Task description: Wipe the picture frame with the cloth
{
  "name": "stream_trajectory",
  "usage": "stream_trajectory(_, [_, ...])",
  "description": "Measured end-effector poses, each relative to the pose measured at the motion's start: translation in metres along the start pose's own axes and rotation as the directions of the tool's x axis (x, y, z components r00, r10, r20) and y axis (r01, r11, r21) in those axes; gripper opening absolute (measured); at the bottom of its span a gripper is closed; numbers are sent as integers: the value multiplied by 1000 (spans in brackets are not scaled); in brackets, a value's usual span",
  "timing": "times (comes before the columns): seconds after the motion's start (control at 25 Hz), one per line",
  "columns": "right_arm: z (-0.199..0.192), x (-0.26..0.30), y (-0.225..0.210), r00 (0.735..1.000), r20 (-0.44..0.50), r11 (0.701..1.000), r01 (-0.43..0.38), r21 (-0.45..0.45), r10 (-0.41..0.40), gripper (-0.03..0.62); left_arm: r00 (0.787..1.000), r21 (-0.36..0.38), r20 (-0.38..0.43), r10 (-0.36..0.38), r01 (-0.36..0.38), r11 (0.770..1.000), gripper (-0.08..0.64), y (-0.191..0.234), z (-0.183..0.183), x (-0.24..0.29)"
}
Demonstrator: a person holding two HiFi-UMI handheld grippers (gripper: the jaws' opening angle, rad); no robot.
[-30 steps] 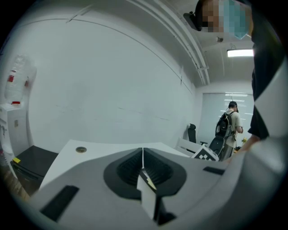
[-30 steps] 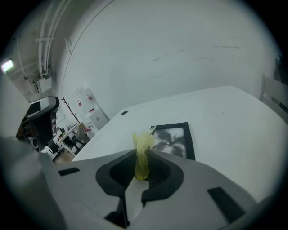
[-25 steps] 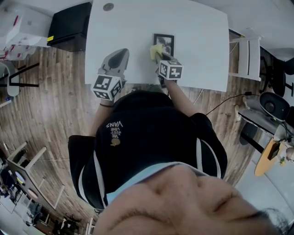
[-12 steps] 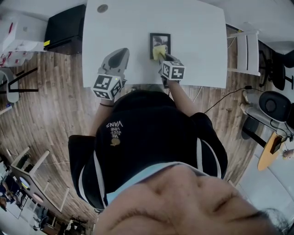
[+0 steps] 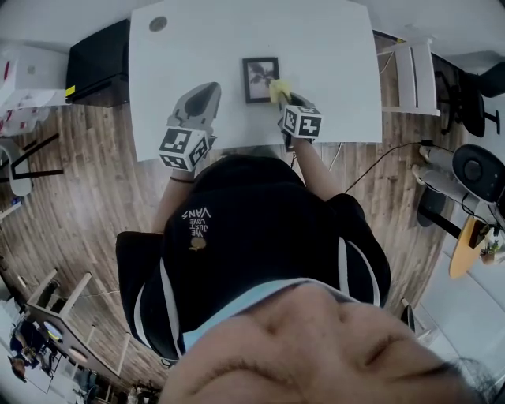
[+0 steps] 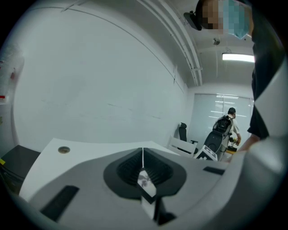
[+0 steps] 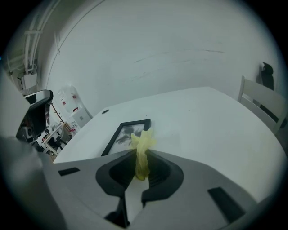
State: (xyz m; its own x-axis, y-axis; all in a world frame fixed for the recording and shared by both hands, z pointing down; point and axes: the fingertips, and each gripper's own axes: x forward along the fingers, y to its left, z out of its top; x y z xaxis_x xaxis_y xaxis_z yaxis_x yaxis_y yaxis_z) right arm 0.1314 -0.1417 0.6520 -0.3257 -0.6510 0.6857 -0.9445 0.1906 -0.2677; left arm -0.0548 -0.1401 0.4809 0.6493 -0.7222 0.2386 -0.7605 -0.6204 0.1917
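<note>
A black picture frame [image 5: 259, 79] lies flat on the white table [image 5: 331, 47]; the right gripper view shows it as well, the picture frame [image 7: 123, 134] just beyond the jaws. My right gripper [image 5: 284, 98] is shut on a yellow cloth [image 5: 279, 89], and the bunched cloth [image 7: 143, 146] sits at the frame's near right corner. My right gripper [image 7: 143, 158] pinches the cloth's lower end. My left gripper [image 5: 205, 91] hovers over the table's near edge, left of the frame and apart from it. Seen along its own length, my left gripper [image 6: 143, 155] has its jaws meeting with nothing between them.
A round grommet [image 5: 158, 24] sits at the table's far left corner. A black cabinet [image 5: 99, 55] stands left of the table and a white chair [image 5: 410, 71] right of it. A person with a backpack [image 6: 223, 128] is far off in the room.
The cloth in my right gripper has slid from the frame's left side across to its right near corner. My left gripper has stayed put.
</note>
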Motion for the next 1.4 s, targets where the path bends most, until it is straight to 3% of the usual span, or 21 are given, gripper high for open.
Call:
stream_trajectory(0.44, [1, -13, -21, 999, 19, 999, 35, 23, -35, 46, 998, 1, 4, -58, 58, 998, 18, -17, 2, 20])
stream_trajectory(0.8, [10, -16, -14, 999, 47, 999, 23, 28, -24, 46, 999, -2, 11, -52, 52, 999, 18, -13, 3, 17])
stream_trajectory(1.16, [41, -40, 7, 986, 167, 999, -12, 31, 6, 46, 998, 4, 26, -60, 59, 998, 17, -10, 8, 10])
stream_trajectory(1.4, [64, -67, 24, 963, 268, 999, -36, 27, 28, 46, 997, 19, 28, -78, 78, 997, 18, -13, 10, 4])
